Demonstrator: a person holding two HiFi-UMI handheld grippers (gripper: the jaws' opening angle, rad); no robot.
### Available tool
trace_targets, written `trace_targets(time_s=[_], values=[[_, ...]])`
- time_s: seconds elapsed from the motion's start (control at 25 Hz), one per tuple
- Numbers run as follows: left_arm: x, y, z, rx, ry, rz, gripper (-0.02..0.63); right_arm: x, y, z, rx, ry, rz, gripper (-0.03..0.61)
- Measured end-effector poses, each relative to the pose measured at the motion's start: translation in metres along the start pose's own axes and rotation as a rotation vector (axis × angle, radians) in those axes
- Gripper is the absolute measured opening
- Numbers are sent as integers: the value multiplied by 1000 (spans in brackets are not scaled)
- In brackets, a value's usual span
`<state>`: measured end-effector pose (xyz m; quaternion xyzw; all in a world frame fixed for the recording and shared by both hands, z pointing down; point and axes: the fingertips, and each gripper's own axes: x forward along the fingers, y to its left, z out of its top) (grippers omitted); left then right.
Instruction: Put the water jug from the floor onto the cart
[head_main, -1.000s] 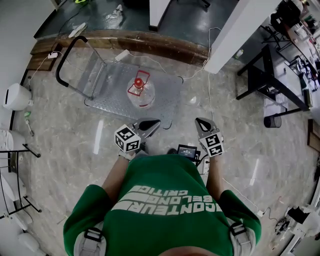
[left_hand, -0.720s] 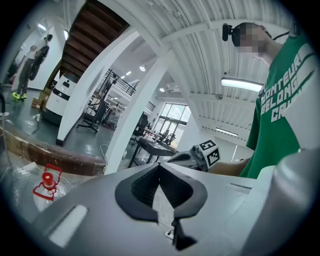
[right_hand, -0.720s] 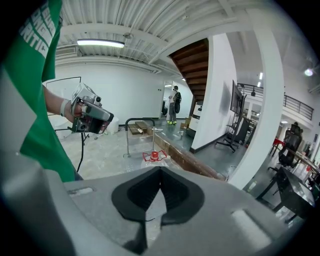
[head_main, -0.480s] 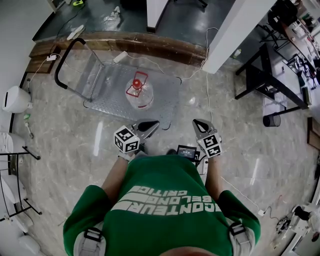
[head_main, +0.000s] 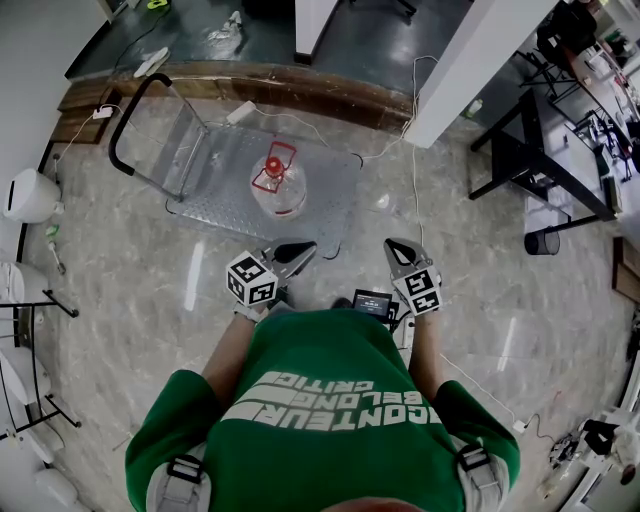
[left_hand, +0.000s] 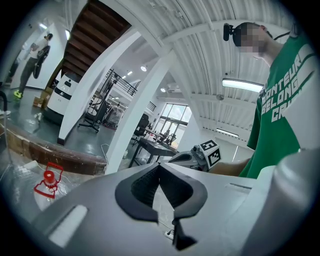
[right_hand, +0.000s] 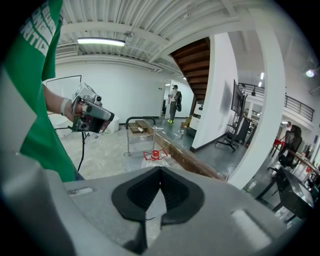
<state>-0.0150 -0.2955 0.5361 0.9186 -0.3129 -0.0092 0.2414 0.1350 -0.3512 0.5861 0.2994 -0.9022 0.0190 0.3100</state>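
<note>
Left gripper (head_main: 300, 250): jaws closed, tips pressed together, nothing between them. The left gripper view showed only floor through the hollow behind the tips. Right gripper (head_main: 397, 250): same, jaws fully together and empty, and the right gripper view showed a bare gap behind the touching tips. Neither gripper touched anything.

Both were held out in front of the person's green shirt (head_main: 325, 400), over bare floor (head_main: 130, 270) on the near side of the cart (head_main: 225, 160). The left gripper's tip was near the cart's near edge. The right gripper was off past the cart's near right corner. The two grippers were apart from each other.

Water jug (head_main: 279, 190) stood upright on the cart deck, roughly mid-deck and a bit toward the near edge. It was clear-bodied, with a red cap (head_main: 274, 167) and a red carry handle (head_main: 287, 150) on top. It was well apart from both grippers.

The cart's black push handle (head_main: 135, 110) rose at the cart's left end in the head view. In the right gripper view the jug sat on the cart just above the closed jaws, with the push handle behind it. In the left gripper view the jug's red top showed low at the left, off the jaw line.

A wooden ledge (head_main: 300, 90) ran along the cart's far side. A white pillar (head_main: 470, 60) stood beyond the cart's far right corner. A white cable (head_main: 415, 170) lay on the floor past the cart's right end.
</note>
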Motion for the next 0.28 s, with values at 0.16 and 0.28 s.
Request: trace_targets(time_s=[0.16, 0.28], values=[[-1, 2, -1, 0, -4, 3, 8, 2, 2, -1, -4, 1, 2, -8], [-3, 3, -1, 0, -4, 3, 8, 3, 3, 0, -6, 2, 1, -8]])
